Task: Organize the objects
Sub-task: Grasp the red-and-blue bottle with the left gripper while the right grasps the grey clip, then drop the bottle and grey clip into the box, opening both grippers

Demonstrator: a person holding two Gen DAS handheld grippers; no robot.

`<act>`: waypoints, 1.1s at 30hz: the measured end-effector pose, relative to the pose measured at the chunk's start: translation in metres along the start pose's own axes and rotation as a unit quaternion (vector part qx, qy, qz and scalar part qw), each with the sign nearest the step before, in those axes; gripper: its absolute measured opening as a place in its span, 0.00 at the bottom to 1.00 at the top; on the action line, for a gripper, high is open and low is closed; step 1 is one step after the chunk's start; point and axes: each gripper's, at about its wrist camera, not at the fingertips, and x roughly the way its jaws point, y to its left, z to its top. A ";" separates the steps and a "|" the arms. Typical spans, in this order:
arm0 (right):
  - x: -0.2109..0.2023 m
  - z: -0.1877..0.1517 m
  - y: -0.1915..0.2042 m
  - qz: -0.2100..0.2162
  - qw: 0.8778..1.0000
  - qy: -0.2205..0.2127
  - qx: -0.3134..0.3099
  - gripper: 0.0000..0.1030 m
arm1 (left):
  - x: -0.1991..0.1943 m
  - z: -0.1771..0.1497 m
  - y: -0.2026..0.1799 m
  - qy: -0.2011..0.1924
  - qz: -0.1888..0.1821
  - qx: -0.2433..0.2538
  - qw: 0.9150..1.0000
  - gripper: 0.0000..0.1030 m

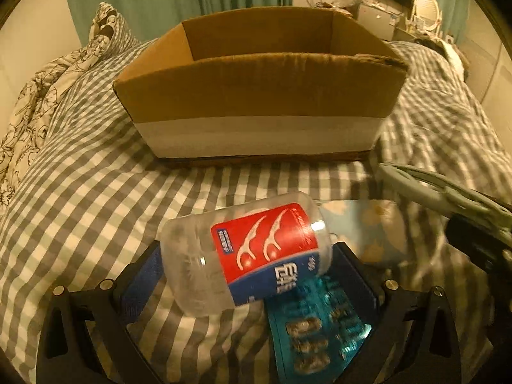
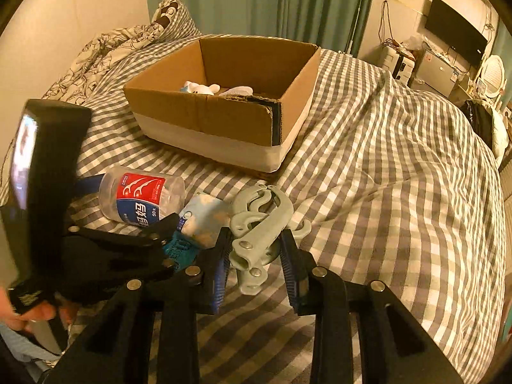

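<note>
The right gripper (image 2: 256, 256) pinches a pale green clip tool (image 2: 260, 220) between its blue pads; the tool's long axis runs away from the camera toward the cardboard box (image 2: 224, 118). The left gripper (image 1: 249, 275) stands spread around a clear floss-pick bottle (image 1: 246, 252), which lies on its side with its long axis slanting from lower left to upper right. It partly covers a teal pill pack (image 1: 320, 332) on the checked bedspread (image 1: 80, 176), and the box sits just beyond.
</note>
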 end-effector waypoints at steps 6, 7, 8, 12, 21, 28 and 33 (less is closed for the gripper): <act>-0.005 -0.001 0.000 -0.004 1.000 -0.009 -0.001 0.28 | -0.002 -0.001 0.008 -0.003 -0.026 -0.010 1.000 0.96; -0.007 0.000 0.001 -0.005 1.000 -0.010 -0.002 0.28 | -0.005 -0.002 0.008 -0.006 -0.028 -0.006 1.000 0.96; -0.009 0.000 0.001 -0.008 1.000 -0.012 -0.003 0.28 | -0.008 -0.002 0.008 -0.009 -0.028 -0.005 1.000 0.96; -0.023 -0.002 0.004 -0.012 1.000 -0.024 -0.006 0.28 | -0.025 -0.001 0.007 -0.027 -0.034 0.000 0.999 0.96; -0.063 0.002 0.007 -0.018 0.998 -0.062 -0.006 0.28 | -0.079 0.014 0.016 -0.092 -0.045 -0.003 0.995 0.96; -0.100 0.029 0.014 -0.015 0.993 -0.110 -0.026 0.28 | -0.114 0.047 0.031 -0.143 -0.043 -0.007 0.989 0.96; -0.118 0.073 0.019 -0.019 0.987 -0.151 -0.046 0.28 | -0.123 0.083 0.040 -0.168 -0.041 -0.014 0.985 0.96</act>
